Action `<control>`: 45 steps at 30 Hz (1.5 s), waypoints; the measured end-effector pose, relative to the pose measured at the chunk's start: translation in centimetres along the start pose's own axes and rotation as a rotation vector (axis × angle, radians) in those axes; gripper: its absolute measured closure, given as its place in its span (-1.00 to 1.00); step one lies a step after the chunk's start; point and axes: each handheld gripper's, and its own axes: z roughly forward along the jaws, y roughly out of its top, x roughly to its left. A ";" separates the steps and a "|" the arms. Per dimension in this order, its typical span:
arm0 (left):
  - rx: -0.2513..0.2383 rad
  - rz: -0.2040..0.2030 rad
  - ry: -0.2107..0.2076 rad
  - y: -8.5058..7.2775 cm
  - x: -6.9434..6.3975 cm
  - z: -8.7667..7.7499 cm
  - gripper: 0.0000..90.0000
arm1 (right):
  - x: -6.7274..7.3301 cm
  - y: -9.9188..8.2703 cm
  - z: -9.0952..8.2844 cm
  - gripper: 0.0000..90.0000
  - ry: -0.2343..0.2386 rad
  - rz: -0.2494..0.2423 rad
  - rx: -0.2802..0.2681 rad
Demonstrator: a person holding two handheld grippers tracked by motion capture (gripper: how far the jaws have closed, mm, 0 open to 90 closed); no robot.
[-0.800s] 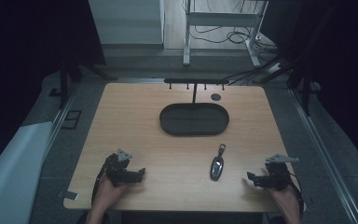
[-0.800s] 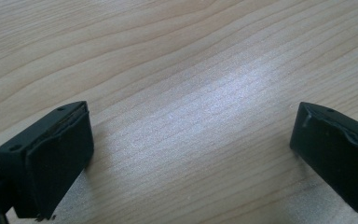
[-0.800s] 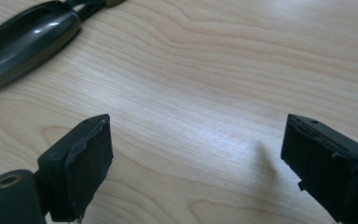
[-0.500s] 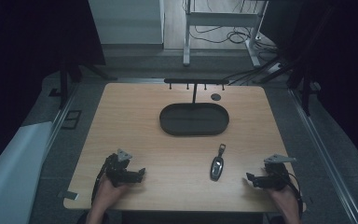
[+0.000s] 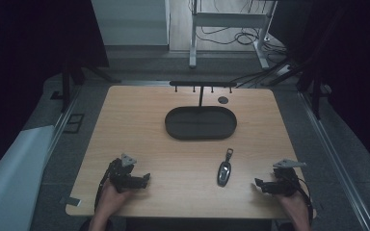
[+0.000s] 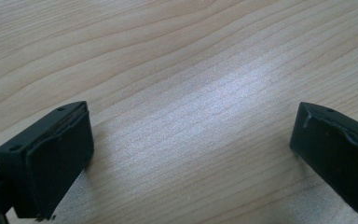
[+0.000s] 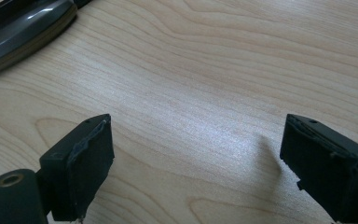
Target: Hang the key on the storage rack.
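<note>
Black-jawed and empty, the left claw point(image 5: 143, 179) and right claw point(image 5: 259, 183) both rest wide open at the near edge of the wooden desk point(image 5: 139, 130). Nothing has shifted over the last moment, so no grasp has begun. Between them lies the key fob point(image 5: 224, 171), nearer the right claw, with the dark oval tray point(image 5: 201, 133) farther off.

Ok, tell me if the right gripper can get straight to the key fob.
Probably yes. The right gripper is open and points toward the key fob, which lies flat on the table with bare wood between them and nothing in the way.
</note>
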 end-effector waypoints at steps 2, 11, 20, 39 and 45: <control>0.000 0.000 0.000 0.0 0.0 0.0 -1.00 | 0.0 0.0 0.0 -0.79 0.000 -0.001 -0.001; 0.000 0.000 0.000 0.0 0.0 0.0 -1.00 | 0.0 0.3 0.1 -0.78 -0.004 -0.015 0.010; 0.000 0.000 0.000 0.0 0.0 0.0 -1.00 | 0.3 0.9 -0.1 -0.79 0.001 -0.027 0.013; 0.000 0.000 0.000 0.0 0.0 0.0 -1.00 | 1.0 2.5 -0.1 -0.80 0.036 -0.030 0.044; 0.000 0.000 0.000 0.0 0.0 0.0 -1.00 | 1.1 3.0 -0.1 -0.80 0.038 -0.038 0.064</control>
